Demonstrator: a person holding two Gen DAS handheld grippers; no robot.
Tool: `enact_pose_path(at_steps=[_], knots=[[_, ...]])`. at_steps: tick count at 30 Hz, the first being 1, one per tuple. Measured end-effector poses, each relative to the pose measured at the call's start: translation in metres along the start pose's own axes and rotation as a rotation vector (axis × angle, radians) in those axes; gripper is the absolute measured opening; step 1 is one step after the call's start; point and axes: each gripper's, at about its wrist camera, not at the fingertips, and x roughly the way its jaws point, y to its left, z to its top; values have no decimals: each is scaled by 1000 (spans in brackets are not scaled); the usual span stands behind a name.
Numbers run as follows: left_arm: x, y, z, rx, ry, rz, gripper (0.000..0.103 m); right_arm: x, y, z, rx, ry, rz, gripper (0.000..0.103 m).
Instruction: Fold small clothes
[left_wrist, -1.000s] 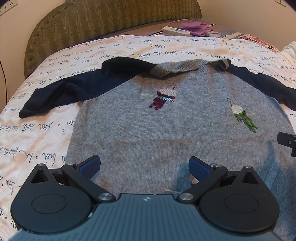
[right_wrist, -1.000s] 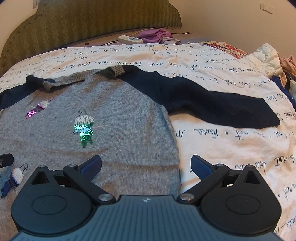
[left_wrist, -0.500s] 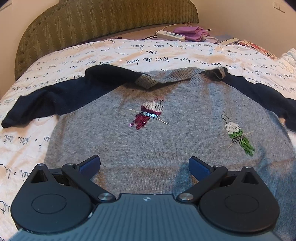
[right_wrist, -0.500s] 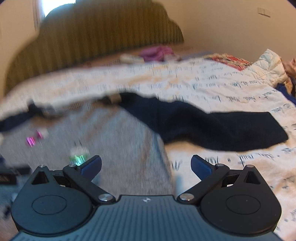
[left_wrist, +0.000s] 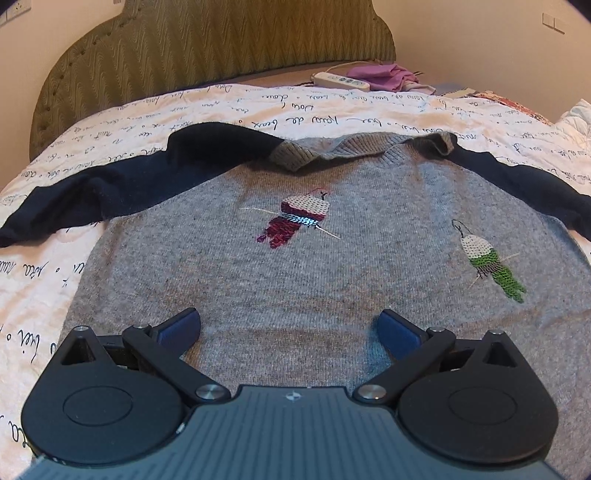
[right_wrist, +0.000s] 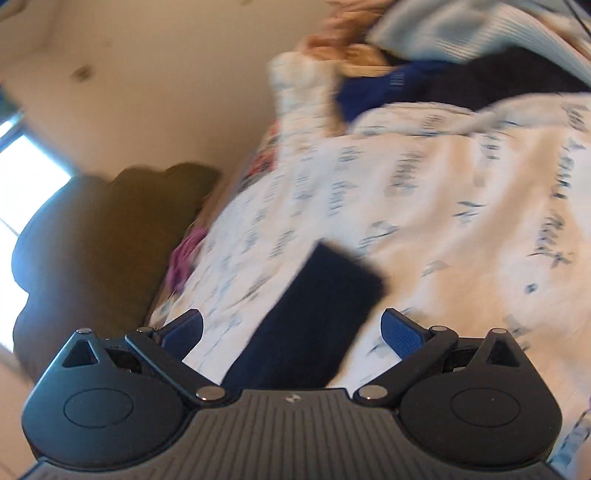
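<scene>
A small grey sweater (left_wrist: 288, 269) with navy sleeves and sequin bird patches lies flat, front up, on the bed. Its left sleeve (left_wrist: 110, 192) stretches out to the left. My left gripper (left_wrist: 290, 326) hovers open over the sweater's lower middle, with nothing between its fingers. The right wrist view is blurred and rolled to the side. There my right gripper (right_wrist: 291, 328) is open above the navy right sleeve (right_wrist: 317, 314), whose cuff end points away from me. Neither gripper touches the cloth.
The white bedcover with script print (left_wrist: 92, 122) spreads around the sweater. An olive headboard (left_wrist: 207, 40) stands behind it, with a power strip (left_wrist: 340, 79) and purple cloth (left_wrist: 388, 75) beside it. A heap of clothes (right_wrist: 461, 62) lies at the bed's right side.
My right gripper has swung sharply to the right and rolled, from over the grey body to over the navy sleeve. My left gripper has drifted a little to the right over the sweater.
</scene>
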Motion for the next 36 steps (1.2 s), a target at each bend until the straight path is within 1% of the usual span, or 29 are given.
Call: enact_pose_path(at_steps=[1,3,4,6,7,8,9,10,11,13,15,16,19,21,23,24,26,27,28,29,31,33,34,36], knots=[[0,0,-1,-1,-7,1,103,4,-10,4,30,-1,-12,102],[1,0,-2,-4,-17,3,103,9,-23,9,70,-9,-21,96],[1,0,-3,-5,-19,4,103,12,-24,10,68,-12,-22,93],[2,0,-3,-4,-24,8,103,19,-19,12,15,-13,-26,91],[2,-1,-3,-3,-26,10,103,23,-15,12,-15,-14,-36,84],[2,-1,-3,-1,-27,10,103,26,-12,12,-38,-12,-49,71],[3,-1,-3,-1,-28,10,103,30,-9,11,-62,-10,-63,63],[3,-1,-3,-3,-28,9,103,32,-7,10,-81,-3,-66,44],[3,-1,-3,-4,-29,8,103,36,-8,10,-87,15,-58,28],[3,-1,-3,-4,-31,8,103,42,-12,6,-71,50,-50,25],[4,0,-3,-3,-30,5,103,45,-11,2,-97,47,-55,16],[3,0,-2,-3,-29,3,103,45,-9,1,-105,49,-47,8],[-2,2,3,0,-29,-22,102,37,6,-2,-129,25,-7,7],[-12,10,12,-31,-46,-89,102,28,29,-6,-170,11,51,7],[-24,22,22,-118,-80,-170,102,14,60,-17,-227,18,147,7],[-28,30,28,-186,-98,-237,103,8,77,-26,-258,32,200,7],[-28,45,35,-337,-102,-384,103,-4,109,-52,-314,83,314,7],[-25,51,37,-412,-91,-453,103,-8,124,-68,-336,124,368,7],[-18,57,38,-507,-71,-544,103,-10,138,-85,-362,170,416,7],[-10,60,38,-580,-51,-615,103,-13,153,-105,-396,214,460,7],[5,59,38,-683,-8,-694,102,-10,174,-141,-444,293,513,7],[20,55,39,-776,36,-768,102,0,188,-174,-467,358,533,7],[27,52,41,-811,56,-807,102,6,193,-188,-473,382,533,7],[39,45,45,-840,93,-846,102,16,197,-210,-464,423,532,7]])
